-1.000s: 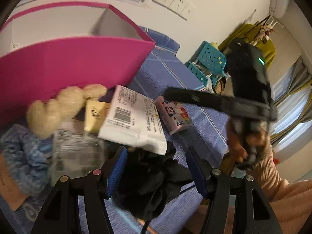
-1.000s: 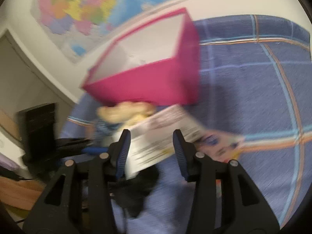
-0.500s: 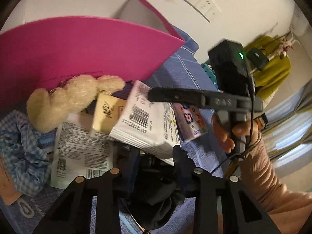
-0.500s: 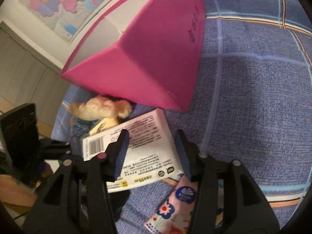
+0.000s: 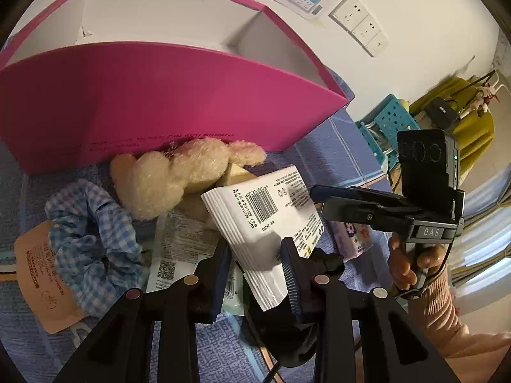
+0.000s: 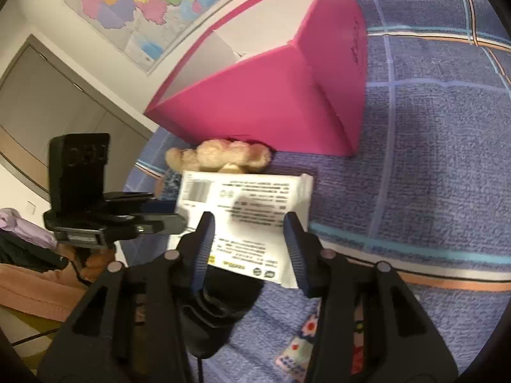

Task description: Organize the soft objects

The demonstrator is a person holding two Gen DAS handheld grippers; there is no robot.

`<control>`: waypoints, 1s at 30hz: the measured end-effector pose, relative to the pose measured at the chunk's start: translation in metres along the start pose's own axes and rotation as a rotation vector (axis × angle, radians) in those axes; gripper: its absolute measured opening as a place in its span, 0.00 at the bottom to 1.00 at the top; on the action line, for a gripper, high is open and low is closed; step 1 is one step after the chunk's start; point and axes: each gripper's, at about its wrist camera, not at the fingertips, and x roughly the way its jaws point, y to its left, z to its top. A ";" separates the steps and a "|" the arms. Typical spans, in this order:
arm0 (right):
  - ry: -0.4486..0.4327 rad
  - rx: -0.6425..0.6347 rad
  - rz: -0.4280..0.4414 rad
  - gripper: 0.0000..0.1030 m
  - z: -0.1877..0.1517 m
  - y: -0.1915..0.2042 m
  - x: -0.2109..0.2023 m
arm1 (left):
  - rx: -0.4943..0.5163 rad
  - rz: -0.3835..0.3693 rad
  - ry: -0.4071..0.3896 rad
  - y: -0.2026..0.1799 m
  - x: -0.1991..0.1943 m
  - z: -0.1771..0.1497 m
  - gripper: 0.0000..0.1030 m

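Left wrist view: we see the left gripper (image 5: 255, 274) with its jaws drawn narrow around the near corner of a white tissue pack (image 5: 268, 223); whether the pads press it we cannot tell. Beneath lies a black cloth (image 5: 287, 328). This view alone shows a blue gingham scrunchie (image 5: 92, 245) on an orange card (image 5: 38, 274), a printed sachet (image 5: 179, 249) and a yellow packet (image 5: 236, 172). A cream plush toy (image 5: 179, 175) lies against the near wall of the open pink box (image 5: 166, 95). Legible writing: "DAS" on the right gripper (image 5: 351, 201), a barcode on the white pack.

Right wrist view: we see the right gripper (image 6: 249, 249) half open, jaws just closing, pads straddling the white tissue pack (image 6: 242, 204) without visible contact. This view alone shows a wall map (image 6: 153, 3) and the bedspread (image 6: 431, 146), blue plaid, stretching to the right of the box (image 6: 271, 105). A floral tissue pack (image 6: 297, 348) lies at the near edge.
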 end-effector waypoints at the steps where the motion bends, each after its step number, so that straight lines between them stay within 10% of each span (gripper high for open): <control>1: -0.003 0.000 0.004 0.45 -0.001 0.000 -0.001 | 0.006 0.012 -0.001 -0.002 0.001 0.001 0.31; 5: -0.002 0.008 -0.129 0.45 -0.002 -0.001 -0.002 | 0.023 0.042 -0.005 -0.004 0.000 -0.001 0.31; 15: 0.063 0.052 -0.002 0.52 0.008 -0.015 0.022 | 0.019 0.066 -0.008 0.000 0.001 -0.003 0.32; 30: -0.150 -0.063 -0.104 0.39 0.006 0.049 -0.047 | 0.075 -0.041 -0.127 -0.035 -0.047 0.019 0.34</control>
